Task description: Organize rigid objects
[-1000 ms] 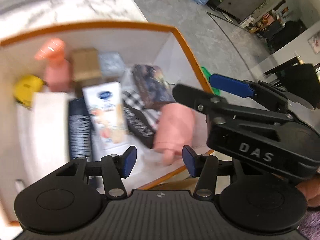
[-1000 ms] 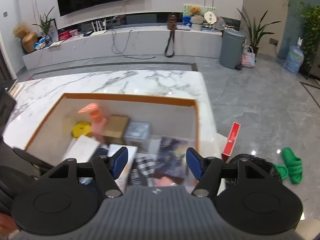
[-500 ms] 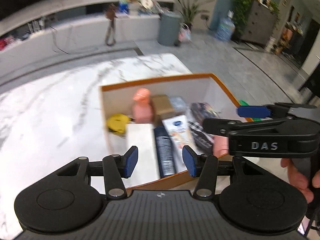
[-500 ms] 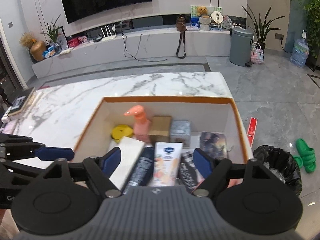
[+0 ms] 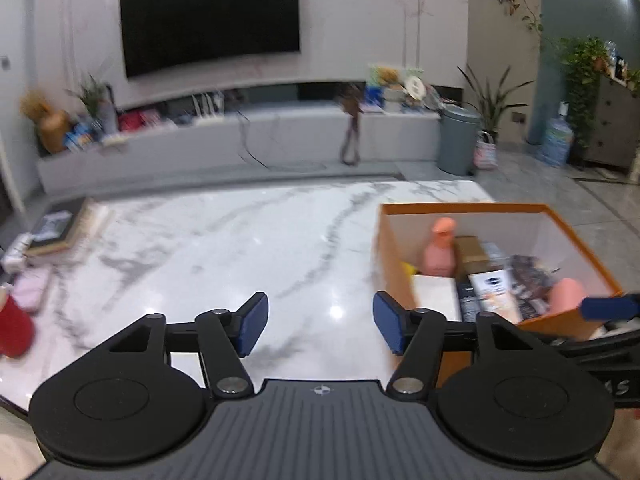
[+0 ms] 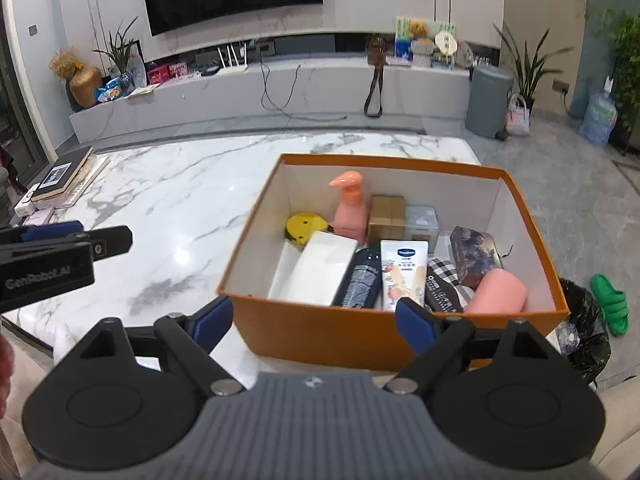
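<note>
**Right wrist view: a full orange box, two empty grippers**

Right wrist view shows the orange box (image 6: pixel 360 336) on the marble table (image 6: pixel 160 216). Inside stand a pink pump bottle (image 6: pixel 350 212) and a brown carton (image 6: pixel 386 220). A white tube (image 6: pixel 402 272) lies beside a dark can (image 6: pixel 360 278).

The right gripper (image 6: pixel 312 320) is spread wide, holding nothing. The left gripper (image 5: pixel 318 328) is spread too, over bare table beside the box.

Orange box (image 6: pixel 360 336) on marble — packed with bottles, tubes, apparently small cartons.
</note>
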